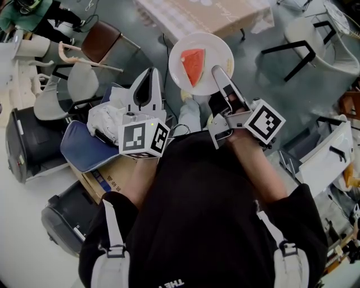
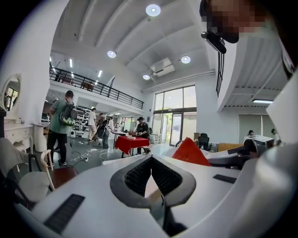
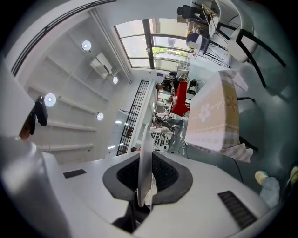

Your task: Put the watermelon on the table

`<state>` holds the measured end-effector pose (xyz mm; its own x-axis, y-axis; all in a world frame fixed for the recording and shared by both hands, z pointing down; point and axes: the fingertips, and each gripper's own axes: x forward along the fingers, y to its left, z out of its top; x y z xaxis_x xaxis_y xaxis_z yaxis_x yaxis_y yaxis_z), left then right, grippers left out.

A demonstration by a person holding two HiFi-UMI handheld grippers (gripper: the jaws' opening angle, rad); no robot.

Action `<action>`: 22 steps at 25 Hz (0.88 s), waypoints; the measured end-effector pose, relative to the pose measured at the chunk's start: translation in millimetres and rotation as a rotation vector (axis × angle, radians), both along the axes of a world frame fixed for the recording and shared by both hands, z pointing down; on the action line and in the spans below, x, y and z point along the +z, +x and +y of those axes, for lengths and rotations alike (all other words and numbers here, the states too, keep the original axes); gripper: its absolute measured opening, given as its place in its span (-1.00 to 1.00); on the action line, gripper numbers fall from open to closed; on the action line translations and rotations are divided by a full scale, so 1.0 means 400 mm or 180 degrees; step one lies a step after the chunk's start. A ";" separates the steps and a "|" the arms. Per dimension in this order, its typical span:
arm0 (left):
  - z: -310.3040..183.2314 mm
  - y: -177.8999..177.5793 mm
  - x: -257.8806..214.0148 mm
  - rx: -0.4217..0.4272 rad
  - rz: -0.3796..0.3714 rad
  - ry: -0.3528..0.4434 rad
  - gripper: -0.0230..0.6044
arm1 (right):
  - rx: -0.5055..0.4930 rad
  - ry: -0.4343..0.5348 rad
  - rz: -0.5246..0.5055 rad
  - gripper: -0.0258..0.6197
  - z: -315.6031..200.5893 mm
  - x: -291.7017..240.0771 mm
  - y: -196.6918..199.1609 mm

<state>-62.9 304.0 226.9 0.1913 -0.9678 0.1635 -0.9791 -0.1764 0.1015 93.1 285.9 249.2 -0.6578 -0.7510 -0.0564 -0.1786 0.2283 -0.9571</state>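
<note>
Bright, even light from the tall windows [image 2: 174, 114] and the round ceiling lamps [image 2: 153, 9] above them casts only soft shadows and whitens the plate [image 1: 216, 48], while both gripper views bow outward, dark-cornered, the left tool [image 2: 151, 158] blurred close up.

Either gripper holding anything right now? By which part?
The right gripper holds the white plate by its near rim, jaws closed on the edge. The watermelon slice lies on the plate. The left gripper is shut and holds nothing.

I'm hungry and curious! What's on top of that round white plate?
One red, wedge-shaped watermelon slice lies on the round white plate, and the right gripper pinches its near rim. The plate surface beneath the slice is covered, and the plate's underside cannot be seen.
</note>
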 end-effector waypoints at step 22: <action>-0.198 -0.076 0.029 0.0150 0.0089 -0.0145 -0.89 | 0.0048 -0.0111 -0.0048 -0.80 -0.180 0.009 -0.091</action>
